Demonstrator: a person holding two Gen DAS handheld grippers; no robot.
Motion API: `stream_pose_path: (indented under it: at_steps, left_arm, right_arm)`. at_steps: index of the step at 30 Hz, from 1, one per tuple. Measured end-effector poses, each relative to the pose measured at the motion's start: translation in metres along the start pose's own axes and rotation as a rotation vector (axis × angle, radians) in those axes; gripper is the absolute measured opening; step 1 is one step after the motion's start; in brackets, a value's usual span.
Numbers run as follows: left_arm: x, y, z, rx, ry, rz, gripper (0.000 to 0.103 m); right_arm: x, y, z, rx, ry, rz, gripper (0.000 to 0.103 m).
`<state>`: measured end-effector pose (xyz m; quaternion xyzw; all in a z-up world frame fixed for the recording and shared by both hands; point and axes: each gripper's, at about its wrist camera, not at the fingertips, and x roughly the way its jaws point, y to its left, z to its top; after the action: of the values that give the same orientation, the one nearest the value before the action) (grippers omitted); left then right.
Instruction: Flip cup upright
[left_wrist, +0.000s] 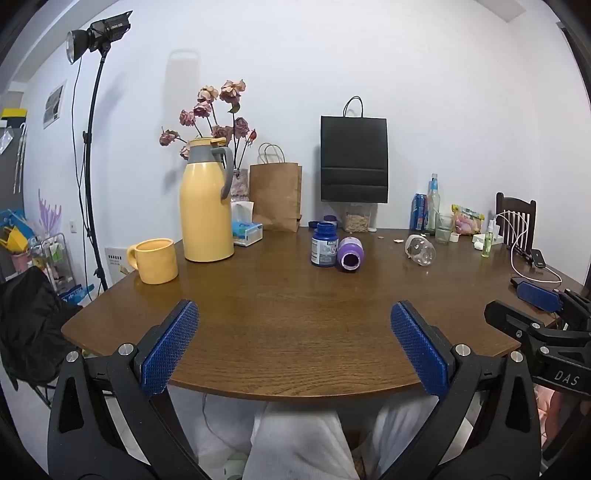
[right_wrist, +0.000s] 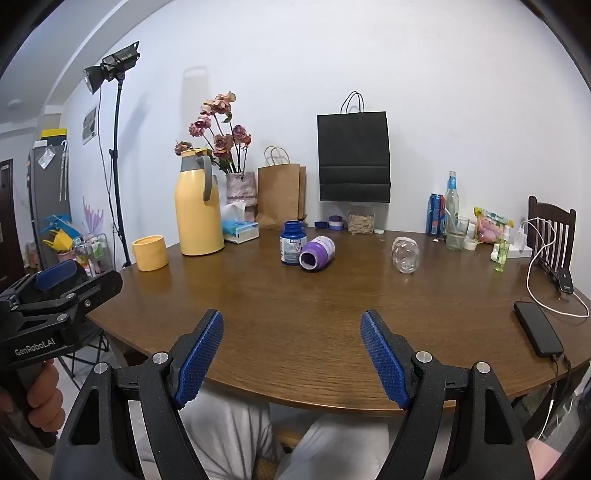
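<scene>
A clear cup (left_wrist: 420, 250) lies on its side on the brown wooden table (left_wrist: 280, 332), right of centre and towards the back; the right wrist view shows the same cup (right_wrist: 405, 254). My left gripper (left_wrist: 294, 309) is open and holds nothing, hovering over the table's near edge, far short of the cup. My right gripper (right_wrist: 292, 316) is also open and holds nothing, at the near edge, with the cup ahead and slightly to the right. Each gripper shows at the side of the other's view.
A yellow mug (left_wrist: 154, 260) and a yellow jug (left_wrist: 207, 201) stand at the left. Mid-table, a blue bottle (left_wrist: 324, 244) stands beside a purple bottle (left_wrist: 350, 254) lying down. Paper bags, a glass (right_wrist: 456, 233), bottles, a phone (right_wrist: 538, 328) and cables are at the back and right.
</scene>
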<state>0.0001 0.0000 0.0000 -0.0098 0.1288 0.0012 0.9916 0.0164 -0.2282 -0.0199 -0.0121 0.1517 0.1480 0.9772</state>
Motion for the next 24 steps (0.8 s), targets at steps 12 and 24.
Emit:
stream_pose_path:
  at_steps: [12,24]
  left_arm:
    - [-0.0006,0.0003,0.0006,-0.001,-0.001,-0.002,0.103]
    - [-0.0046,-0.0026,0.0044,0.002,-0.004,0.0,0.103]
  right_arm:
    - [-0.0016,0.0015,0.0005,-0.003,-0.003,-0.002,0.081]
    - [0.0004,0.0002,-0.0006,0.0,-0.002,0.0,0.081]
